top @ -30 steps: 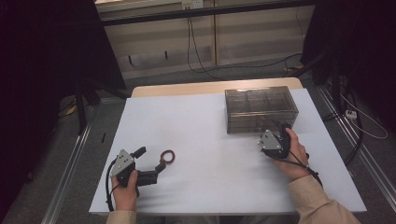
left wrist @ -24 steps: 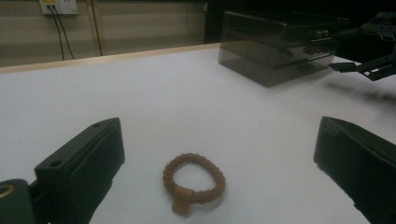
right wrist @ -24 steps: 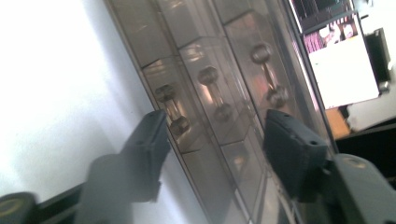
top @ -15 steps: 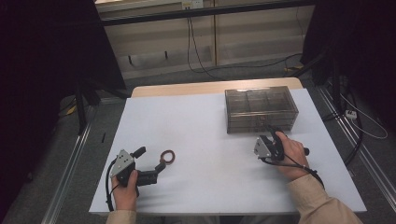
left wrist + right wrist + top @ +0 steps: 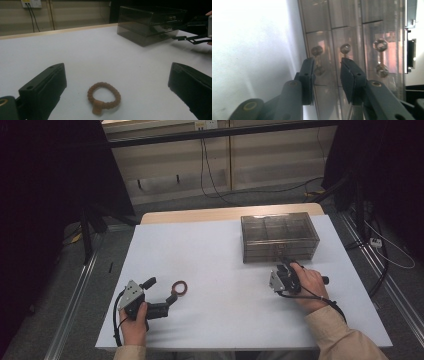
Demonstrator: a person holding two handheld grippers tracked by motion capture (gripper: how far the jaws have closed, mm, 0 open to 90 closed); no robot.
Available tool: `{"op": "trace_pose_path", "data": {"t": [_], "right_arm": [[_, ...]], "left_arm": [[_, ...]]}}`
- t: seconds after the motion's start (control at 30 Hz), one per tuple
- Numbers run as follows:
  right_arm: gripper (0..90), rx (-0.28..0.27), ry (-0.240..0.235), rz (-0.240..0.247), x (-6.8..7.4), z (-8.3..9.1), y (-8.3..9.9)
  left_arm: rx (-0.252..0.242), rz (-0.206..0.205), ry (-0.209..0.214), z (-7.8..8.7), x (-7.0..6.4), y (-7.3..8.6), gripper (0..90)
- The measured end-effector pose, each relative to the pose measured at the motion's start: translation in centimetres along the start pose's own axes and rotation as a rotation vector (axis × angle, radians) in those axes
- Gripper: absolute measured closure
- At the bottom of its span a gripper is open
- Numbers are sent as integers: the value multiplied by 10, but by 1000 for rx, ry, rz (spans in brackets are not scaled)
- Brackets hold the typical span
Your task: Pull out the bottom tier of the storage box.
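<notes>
A brown beaded ring (image 5: 180,287) lies on the white table (image 5: 215,255) at the front left. My left gripper (image 5: 161,290) rests on the table just short of it, open. In the left gripper view the ring (image 5: 103,97) lies between and a little ahead of the wide-apart jaws of my left gripper (image 5: 117,75), touching neither. A smoked clear drawer box (image 5: 280,237) stands at the back right. My right gripper (image 5: 283,266) points at its front face. In the right gripper view my right gripper (image 5: 327,62) is open by a narrow gap, just short of the drawer knobs (image 5: 345,48), with nothing between its jaws.
The left gripper view shows the drawer box (image 5: 150,23) far right, with the other gripper (image 5: 195,38) in front of it. Cables run over the floor behind the table. Dark frames stand at both sides.
My right gripper has drawn slightly left and back toward the person, away from the box front. The left gripper and the ring have stayed where they were.
</notes>
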State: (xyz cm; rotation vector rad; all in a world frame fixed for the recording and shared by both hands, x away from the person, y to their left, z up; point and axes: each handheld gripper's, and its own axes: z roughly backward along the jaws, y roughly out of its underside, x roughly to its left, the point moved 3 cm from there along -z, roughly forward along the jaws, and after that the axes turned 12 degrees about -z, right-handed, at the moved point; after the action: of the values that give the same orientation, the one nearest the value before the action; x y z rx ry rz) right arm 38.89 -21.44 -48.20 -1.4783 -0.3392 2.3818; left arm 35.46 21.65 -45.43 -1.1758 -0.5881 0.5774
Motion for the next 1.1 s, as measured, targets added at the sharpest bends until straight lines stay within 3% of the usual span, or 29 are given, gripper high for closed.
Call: {"op": "trace_pose_path", "data": {"t": [0.4, 1.1], "right_arm": [[681, 33, -20, 77, 7, -11, 0], [730, 45, 2, 129, 9, -21, -4]], "left_arm": [[6, -6, -1, 0, 1, 1, 19], [11, -5, 2, 0, 0, 1, 19]]}}
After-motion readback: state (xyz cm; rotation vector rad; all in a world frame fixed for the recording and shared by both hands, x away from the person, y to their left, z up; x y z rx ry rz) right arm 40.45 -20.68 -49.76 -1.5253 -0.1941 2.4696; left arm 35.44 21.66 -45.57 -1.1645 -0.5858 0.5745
